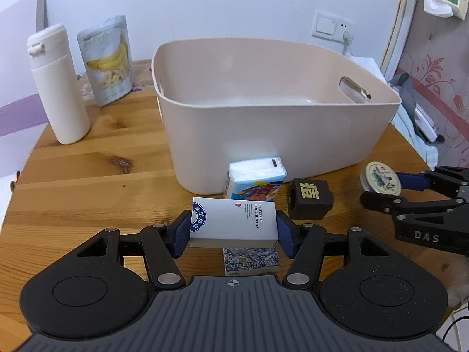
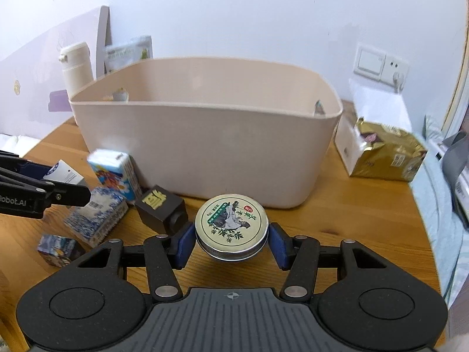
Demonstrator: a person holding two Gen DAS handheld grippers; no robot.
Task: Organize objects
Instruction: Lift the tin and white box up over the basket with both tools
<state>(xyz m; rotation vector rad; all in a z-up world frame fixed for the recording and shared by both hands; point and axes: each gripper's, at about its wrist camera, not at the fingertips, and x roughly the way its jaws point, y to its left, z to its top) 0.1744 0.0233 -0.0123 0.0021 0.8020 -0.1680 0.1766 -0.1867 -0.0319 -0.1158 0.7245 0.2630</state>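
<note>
White box [image 1: 233, 220]: pinched end to end by the left gripper [image 1: 233, 230], lifted clear of the patterned box [image 1: 250, 259] so it can go over the rim.
Round tin [image 2: 231, 224]: right gripper [image 2: 231, 242] closed on its sides, lid level, off the table [image 2: 337, 234].
Tissue pack [image 1: 255, 180], black cube [image 1: 310, 202]: waiting just before the bin.
Bin [image 1: 263, 132]: beyond them, open-topped, likely the destination.

White box [image 1: 234, 223]: "PREFERRED HOTEL SUPPLIES". Right tool [image 1: 381, 189], seen from the left wrist: "DAS". Left tool [image 2: 58, 182], seen from the right wrist: "obot.AI". Tin [image 2: 231, 224] lid: "30g".
</note>
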